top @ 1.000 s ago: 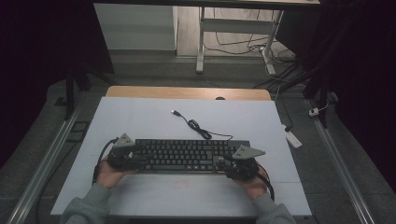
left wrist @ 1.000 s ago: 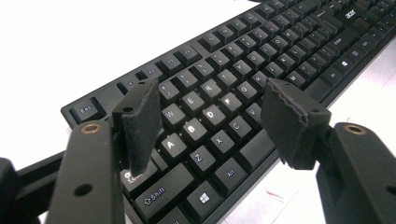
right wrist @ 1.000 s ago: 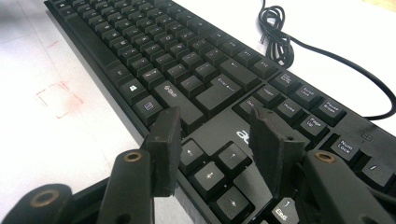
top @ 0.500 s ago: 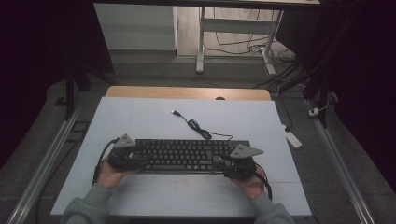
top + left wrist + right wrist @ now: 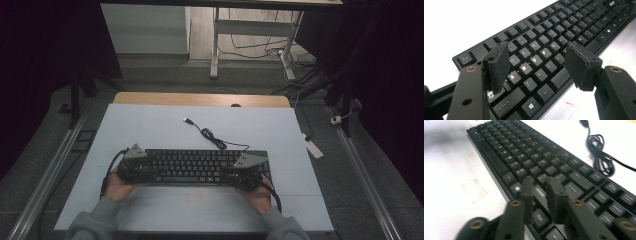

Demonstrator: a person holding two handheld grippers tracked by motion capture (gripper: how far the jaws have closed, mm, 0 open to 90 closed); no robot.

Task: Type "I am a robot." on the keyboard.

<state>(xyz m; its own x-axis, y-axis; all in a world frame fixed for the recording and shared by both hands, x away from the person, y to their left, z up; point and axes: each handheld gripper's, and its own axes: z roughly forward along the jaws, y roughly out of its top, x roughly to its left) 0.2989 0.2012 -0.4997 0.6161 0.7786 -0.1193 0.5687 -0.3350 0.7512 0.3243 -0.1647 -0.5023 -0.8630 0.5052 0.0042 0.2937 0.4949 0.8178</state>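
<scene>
- keyboard [image 5: 200, 167], black and full-size, lies flat and lengthwise across the near half of a white tabletop [image 5: 150, 130]; its keys carry white letters, and those under the left gripper shine in reflected light.
- cable [image 5: 212, 136], black, runs from the keyboard's far edge in a loose coil and ends in a plug lying on the white surface.
- left gripper [image 5: 536, 65] hovers over the keyboard's left end, above the letter keys; its jaws stand wide apart with nothing between the pads.
- right gripper [image 5: 540, 195] sits over the keyboard's right part, low above the keys and blurred; its jaws have just been closing and now stand close together with a narrow gap, no thing between them.
- both hands come in from the near edge in grey sleeves, left hand [image 5: 117, 184] and right hand [image 5: 257, 192], each holding its gripper at an end of the keyboard.
- faint red marks show on the tabletop beside the keyboard's near edge.
- wooden strip borders the tabletop's far side; beyond it a dim room with metal table legs and loose wires on the floor.
</scene>
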